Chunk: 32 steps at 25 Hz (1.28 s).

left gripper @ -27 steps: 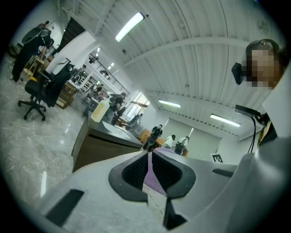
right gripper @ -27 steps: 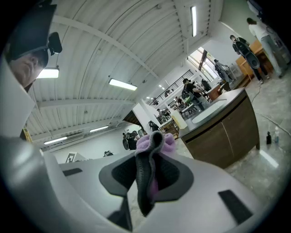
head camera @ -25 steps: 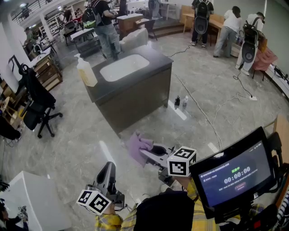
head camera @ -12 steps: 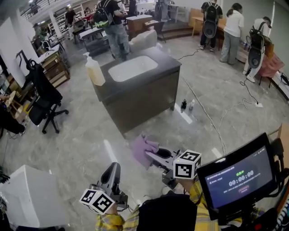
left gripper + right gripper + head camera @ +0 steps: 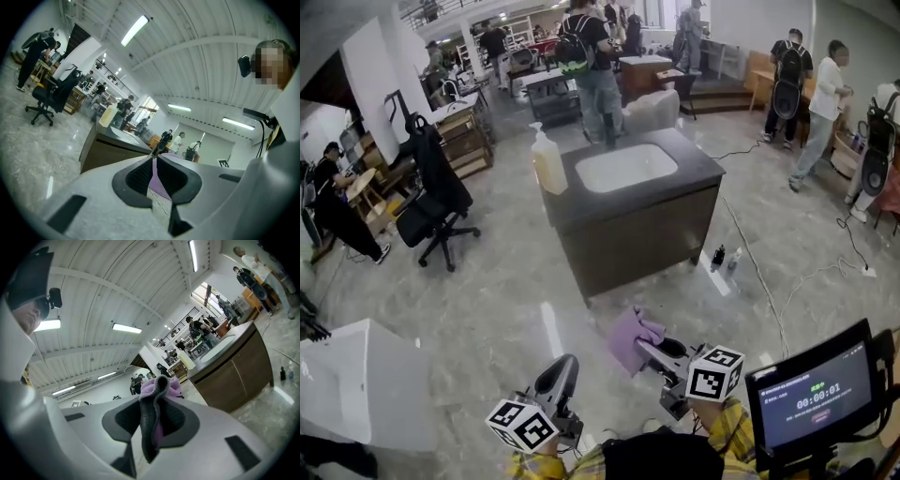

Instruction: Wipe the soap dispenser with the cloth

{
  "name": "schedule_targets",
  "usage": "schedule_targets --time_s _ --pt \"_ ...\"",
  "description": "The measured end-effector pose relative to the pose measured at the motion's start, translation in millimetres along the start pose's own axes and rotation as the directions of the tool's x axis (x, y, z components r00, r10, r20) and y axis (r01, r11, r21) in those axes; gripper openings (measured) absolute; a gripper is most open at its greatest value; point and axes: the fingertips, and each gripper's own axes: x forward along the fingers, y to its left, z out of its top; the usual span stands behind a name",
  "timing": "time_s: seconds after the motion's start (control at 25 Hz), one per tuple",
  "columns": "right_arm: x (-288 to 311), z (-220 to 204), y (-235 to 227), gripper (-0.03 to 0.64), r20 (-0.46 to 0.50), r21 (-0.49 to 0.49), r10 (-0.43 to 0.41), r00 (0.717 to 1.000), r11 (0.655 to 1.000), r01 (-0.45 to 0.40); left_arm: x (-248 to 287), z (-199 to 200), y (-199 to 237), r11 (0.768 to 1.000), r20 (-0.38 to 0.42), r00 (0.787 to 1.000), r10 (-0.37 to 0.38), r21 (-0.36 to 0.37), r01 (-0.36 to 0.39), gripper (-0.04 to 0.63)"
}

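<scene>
Soap dispenser (image 5: 548, 163) on dark counter (image 5: 699, 167)

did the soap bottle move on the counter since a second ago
No. The soap bottle still stands at the same left corner of the counter, beside the sink; only the camera view shifted.

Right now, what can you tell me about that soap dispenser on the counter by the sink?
The soap dispenser is a tall bottle of pale yellowish plastic, as it looks, topped by a white pump head. It stands upright at a corner of the dark countertop, just left of the white sink basin as the head view shows it. Only the countertop touches it; nothing leans on it or covers it. Any label or print is too small to make out.
</scene>
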Motion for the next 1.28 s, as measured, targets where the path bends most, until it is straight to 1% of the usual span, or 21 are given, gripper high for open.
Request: schedule_targets --time_s 0.16,0.4,0.52,0.68,0.88,1.0,1.28 --pt "-5 8 -9 0.08 -0.005 0.004 0.009 1.0 1.0 -0.009 10 -1 -4 1.0 0.004 1.0 0.01 0.005 -0.01 0.029" --pt "-14 35 -35 0.08 -0.023 0.004 0.032 0.999 0.999 -0.032 45 0 -20 0.999 0.003 0.999 0.032 0.014 -0.032 0.029" --pt "-19 42 -47 0.08 -0.025 -0.002 0.039 0.999 0.999 -0.039 57 -6 -24 0.999 -0.003 0.999 0.047 0.01 -0.047 0.029" --pt "-24 44 -52 0.08 -0.023 0.008 0.041 0.999 0.999 -0.041 60 -15 -31 0.999 -0.018 0.999 0.046 0.016 -0.046 0.029" --pt "-27 40 -58 0.08 -0.005 0.017 0.038 0.999 0.999 -0.038 61 -22 -30 0.998 -0.036 0.998 0.049 0.027 -0.048 0.029" --pt "-26 37 -61 0.08 -0.005 0.028 0.035 0.999 0.999 -0.035 65 -20 -29 0.999 -0.038 0.998 0.046 0.026 -0.046 0.029" --pt "-6 46 -73 0.08 0.001 0.043 -0.013 1.0 0.999 0.013 90 -8 -3 1.0 -0.056 0.998 0.012 0.002 -0.012 0.029"
